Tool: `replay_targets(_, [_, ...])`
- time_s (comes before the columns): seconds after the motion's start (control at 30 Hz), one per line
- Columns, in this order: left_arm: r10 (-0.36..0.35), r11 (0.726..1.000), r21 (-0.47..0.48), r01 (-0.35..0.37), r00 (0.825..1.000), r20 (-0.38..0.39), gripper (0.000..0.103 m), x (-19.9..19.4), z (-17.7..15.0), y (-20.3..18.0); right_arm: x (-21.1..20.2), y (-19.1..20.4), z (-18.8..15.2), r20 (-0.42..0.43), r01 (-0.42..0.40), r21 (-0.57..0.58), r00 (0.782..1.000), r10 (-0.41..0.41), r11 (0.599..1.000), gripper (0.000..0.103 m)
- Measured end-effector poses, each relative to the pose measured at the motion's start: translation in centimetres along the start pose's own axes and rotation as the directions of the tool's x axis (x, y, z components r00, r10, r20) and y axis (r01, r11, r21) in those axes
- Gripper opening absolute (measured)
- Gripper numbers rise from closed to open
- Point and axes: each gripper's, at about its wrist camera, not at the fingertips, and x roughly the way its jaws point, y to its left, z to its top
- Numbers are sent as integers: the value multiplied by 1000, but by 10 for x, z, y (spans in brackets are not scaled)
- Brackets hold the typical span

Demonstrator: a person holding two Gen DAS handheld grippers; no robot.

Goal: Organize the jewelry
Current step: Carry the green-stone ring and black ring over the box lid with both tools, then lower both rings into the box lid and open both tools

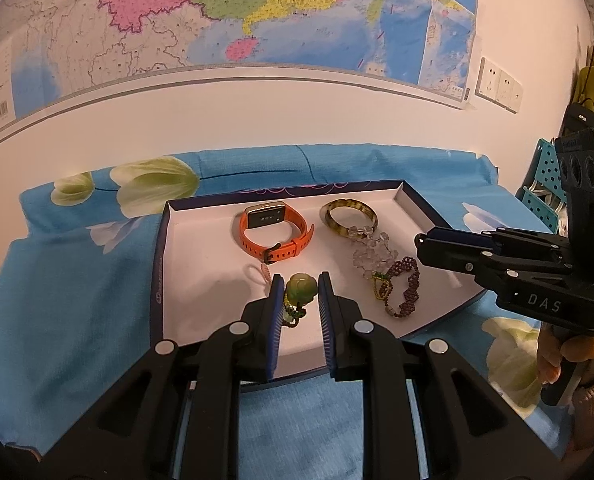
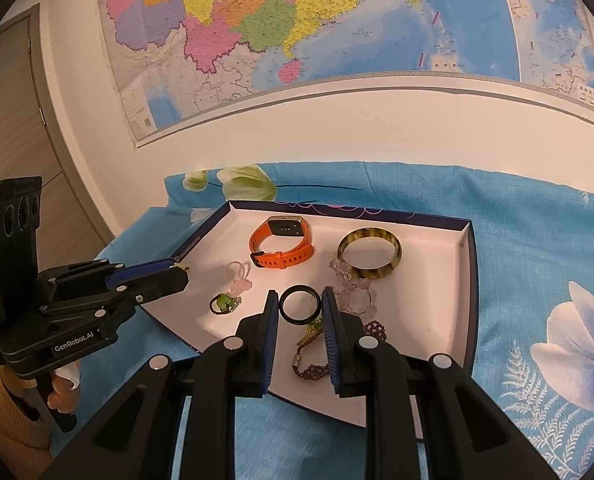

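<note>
A white-lined tray (image 1: 201, 264) (image 2: 429, 300) with a dark blue rim lies on a blue floral cloth. It holds an orange watch (image 1: 275, 236) (image 2: 283, 246), a mottled bangle (image 1: 349, 216) (image 2: 369, 254), a clear bead bracelet (image 1: 371, 250) (image 2: 353, 288), a purple bead bracelet (image 1: 403, 286) (image 2: 317, 370) and a small pink charm (image 1: 259, 272) (image 2: 239, 276). My left gripper (image 1: 300, 288) (image 2: 179, 270) is shut on a green pendant (image 1: 301, 288). My right gripper (image 2: 300, 304) (image 1: 419, 240) is shut on a black ring (image 2: 300, 306) above the tray. A green charm (image 2: 223, 303) lies in the tray.
The blue floral cloth (image 1: 77, 300) (image 2: 537, 260) covers the surface. A map (image 1: 217, 12) (image 2: 337, 20) hangs on the wall behind. Wall sockets (image 1: 497, 86) and a blue pegboard (image 1: 541, 184) are at the right. A wooden door (image 2: 13, 120) is at the left.
</note>
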Motion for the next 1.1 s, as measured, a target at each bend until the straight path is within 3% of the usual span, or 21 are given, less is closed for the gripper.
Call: replay_targets(1.1, [31, 999, -20, -32, 999, -26, 18, 15, 1, 7, 11, -4, 4, -9, 8, 8, 1000, -8, 1000, 20])
